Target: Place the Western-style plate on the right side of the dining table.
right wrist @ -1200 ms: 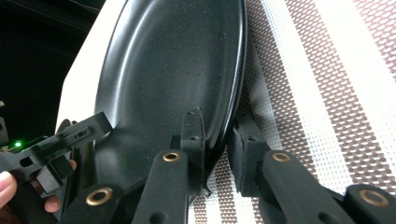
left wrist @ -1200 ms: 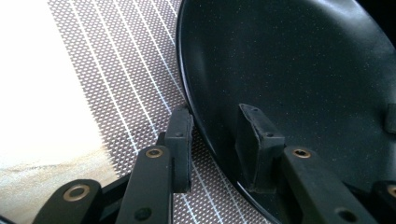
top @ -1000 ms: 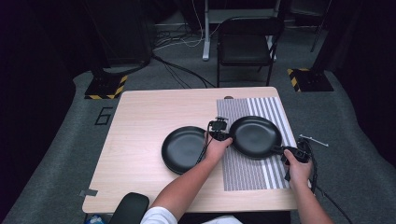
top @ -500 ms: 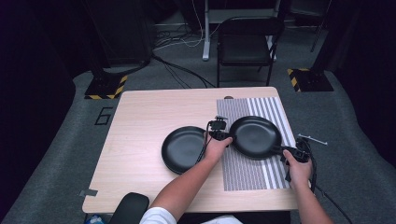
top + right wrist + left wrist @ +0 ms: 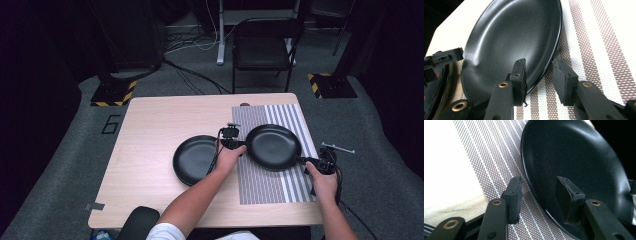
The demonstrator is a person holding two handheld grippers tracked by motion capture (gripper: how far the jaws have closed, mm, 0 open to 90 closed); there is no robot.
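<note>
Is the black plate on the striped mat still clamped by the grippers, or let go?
Let go: the black plate lies on the striped mat; both grippers' jaws have just been opening and straddle its rim with gaps.

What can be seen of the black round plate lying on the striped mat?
The black round plate is shallow, glossy and faintly speckled, with a raised rim. It lies flat on the brown-and-white striped woven mat. The left gripper and right gripper straddle opposite rim edges, jaws just opening, pads off it.
</note>
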